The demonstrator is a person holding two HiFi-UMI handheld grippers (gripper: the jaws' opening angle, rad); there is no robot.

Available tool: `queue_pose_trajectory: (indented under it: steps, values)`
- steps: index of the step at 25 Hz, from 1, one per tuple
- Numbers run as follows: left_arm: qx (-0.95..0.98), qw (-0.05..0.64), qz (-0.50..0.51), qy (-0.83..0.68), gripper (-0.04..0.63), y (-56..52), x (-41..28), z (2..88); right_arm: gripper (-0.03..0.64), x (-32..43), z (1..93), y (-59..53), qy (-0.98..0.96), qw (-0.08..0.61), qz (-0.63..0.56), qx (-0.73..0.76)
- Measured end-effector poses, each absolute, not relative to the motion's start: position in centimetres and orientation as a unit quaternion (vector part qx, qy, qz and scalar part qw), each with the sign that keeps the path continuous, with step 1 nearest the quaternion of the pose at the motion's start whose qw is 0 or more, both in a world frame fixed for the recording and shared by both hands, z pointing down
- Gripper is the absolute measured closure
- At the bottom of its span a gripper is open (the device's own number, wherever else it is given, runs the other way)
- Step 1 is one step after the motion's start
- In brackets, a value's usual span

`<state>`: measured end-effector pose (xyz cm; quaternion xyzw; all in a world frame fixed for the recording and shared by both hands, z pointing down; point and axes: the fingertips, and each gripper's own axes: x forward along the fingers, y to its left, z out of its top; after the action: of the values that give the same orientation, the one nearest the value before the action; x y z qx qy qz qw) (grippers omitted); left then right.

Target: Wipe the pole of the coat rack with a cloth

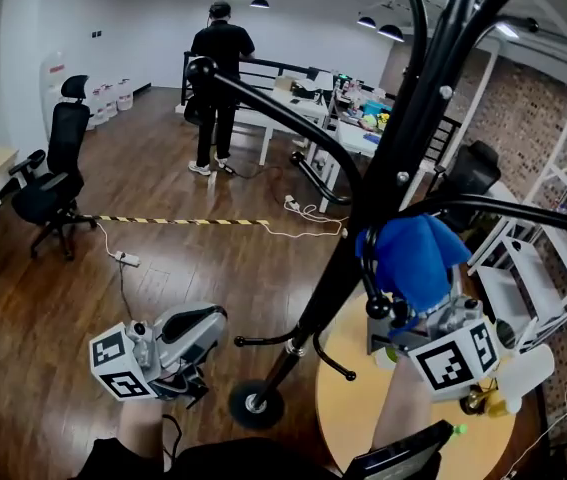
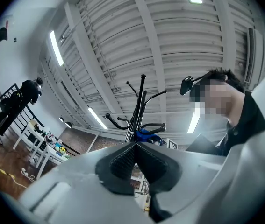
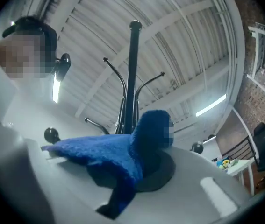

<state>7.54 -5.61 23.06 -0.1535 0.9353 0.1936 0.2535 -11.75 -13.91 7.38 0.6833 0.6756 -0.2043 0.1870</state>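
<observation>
Pinching soft, seemingly light blue fleecy cloth at bunched fold, right tongs beside rigid black coat-rack pole; left tongs pressed together, empty.

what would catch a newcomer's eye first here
The black coat rack pole slants up through the middle of the head view, its hooks fanning out. Just right of it, the bright blue cloth is clamped in the right gripper. The left gripper sits low at the left, shut on nothing, and a person stands at the far end of the room.
</observation>
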Motion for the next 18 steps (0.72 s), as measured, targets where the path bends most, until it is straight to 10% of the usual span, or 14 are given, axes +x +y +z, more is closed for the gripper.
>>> queue_pose_trajectory:
  steps: [11, 18]
  values:
    - [-0.211, 0.242, 0.187, 0.929, 0.602, -7.6, 3.5, 22.1, 0.597, -13.5, -2.4, -27.7, 0.676, 0.351, -0.259, 0.593]
    - [-0.223, 0.24, 0.19, 0.925, 0.601, -8.6, 3.4, 21.9, 0.597, -12.8, -2.1, -27.0, 0.674, 0.339, -0.263, 0.601]
